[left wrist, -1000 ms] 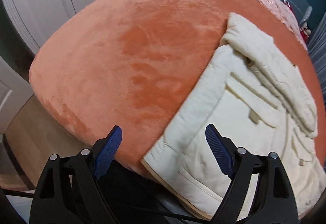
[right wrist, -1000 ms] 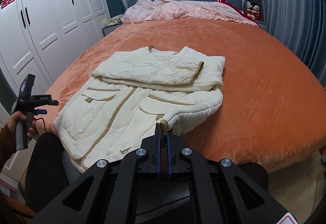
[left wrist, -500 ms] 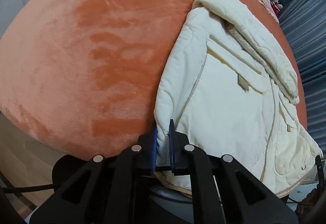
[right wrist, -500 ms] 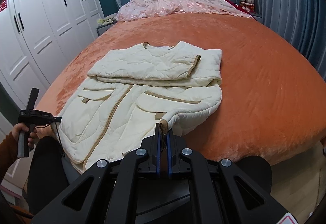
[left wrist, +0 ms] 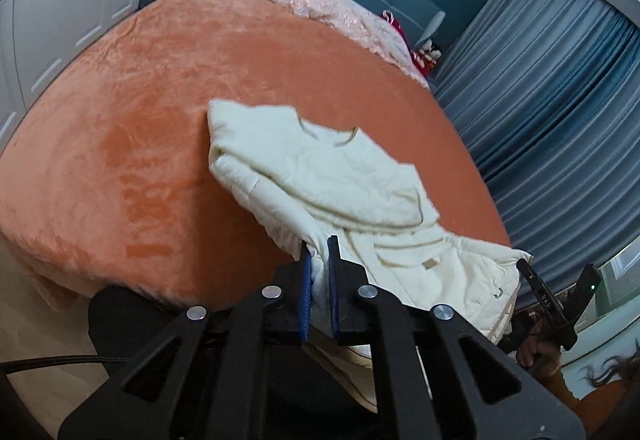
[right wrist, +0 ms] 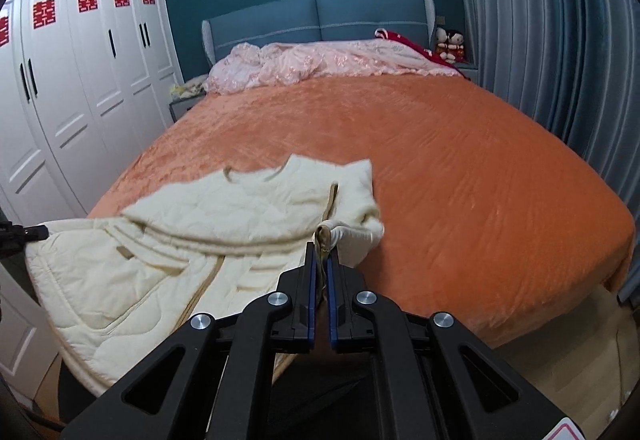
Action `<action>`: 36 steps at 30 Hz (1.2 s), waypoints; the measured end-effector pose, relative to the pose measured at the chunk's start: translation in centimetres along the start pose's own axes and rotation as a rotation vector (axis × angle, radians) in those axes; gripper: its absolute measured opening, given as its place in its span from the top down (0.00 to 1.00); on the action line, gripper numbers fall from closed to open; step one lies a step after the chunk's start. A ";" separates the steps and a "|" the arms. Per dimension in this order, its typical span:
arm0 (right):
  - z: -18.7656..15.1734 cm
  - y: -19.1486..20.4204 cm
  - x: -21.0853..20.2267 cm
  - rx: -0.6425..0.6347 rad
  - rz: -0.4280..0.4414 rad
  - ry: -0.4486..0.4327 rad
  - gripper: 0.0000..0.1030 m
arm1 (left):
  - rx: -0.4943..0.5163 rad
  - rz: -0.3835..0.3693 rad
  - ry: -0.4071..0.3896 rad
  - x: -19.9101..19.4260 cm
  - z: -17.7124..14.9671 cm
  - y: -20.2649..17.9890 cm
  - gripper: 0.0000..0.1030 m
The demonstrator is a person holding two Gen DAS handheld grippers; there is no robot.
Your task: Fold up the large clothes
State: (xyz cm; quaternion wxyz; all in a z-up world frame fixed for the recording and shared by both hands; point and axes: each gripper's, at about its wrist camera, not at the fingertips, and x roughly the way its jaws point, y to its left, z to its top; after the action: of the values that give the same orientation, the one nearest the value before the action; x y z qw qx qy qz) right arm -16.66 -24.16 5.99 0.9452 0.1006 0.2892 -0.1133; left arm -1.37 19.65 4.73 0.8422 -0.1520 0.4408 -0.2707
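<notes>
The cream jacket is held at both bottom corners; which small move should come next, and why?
Probably carry both corners forward toward the collar. The left gripper and right gripper each pinch the cream jacket hem, and its sleeves already lie folded across the chest.

The cream quilted jacket (right wrist: 168, 264) is motion-blurred along its collar and far edge. Its near hem runs out of sight behind the right gripper (right wrist: 320, 252), so the hem's lie cannot be told. In the left wrist view the jacket's (left wrist: 320, 175) lower part disappears behind the left gripper (left wrist: 318, 248). The red items (left wrist: 424, 55) by the curtain are too small to identify.
</notes>
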 end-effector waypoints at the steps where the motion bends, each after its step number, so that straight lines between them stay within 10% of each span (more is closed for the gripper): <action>1: 1.2 -0.1 0.5 -0.005 -0.008 -0.025 0.96 | -0.007 0.003 -0.028 -0.1 1.2 -0.2 0.94; 14: 12.4 -3.0 23.5 0.146 -0.118 -0.023 0.96 | -0.047 0.381 -0.097 18.6 16.0 4.9 0.90; 21: 12.9 -2.0 23.8 0.179 -0.152 -0.169 0.71 | -0.151 0.455 -0.032 24.7 17.3 8.6 0.80; 23: 12.2 -1.8 23.8 0.143 -0.138 -0.139 0.71 | -0.044 0.600 -0.144 24.0 17.5 7.5 0.33; 24: 11.6 -1.6 23.8 0.115 -0.136 -0.123 0.71 | 0.024 0.657 -0.214 23.2 17.7 6.6 0.27; 36: 5.9 1.7 30.4 0.023 -0.119 0.082 0.78 | 0.191 0.501 -0.062 28.1 15.2 1.9 0.37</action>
State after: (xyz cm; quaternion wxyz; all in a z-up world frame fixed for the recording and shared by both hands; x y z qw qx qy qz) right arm 11.47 -28.78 -6.29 0.9229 0.0985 0.3319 -0.1685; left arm 24.86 4.87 -6.22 0.9065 0.0337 0.4111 -0.0895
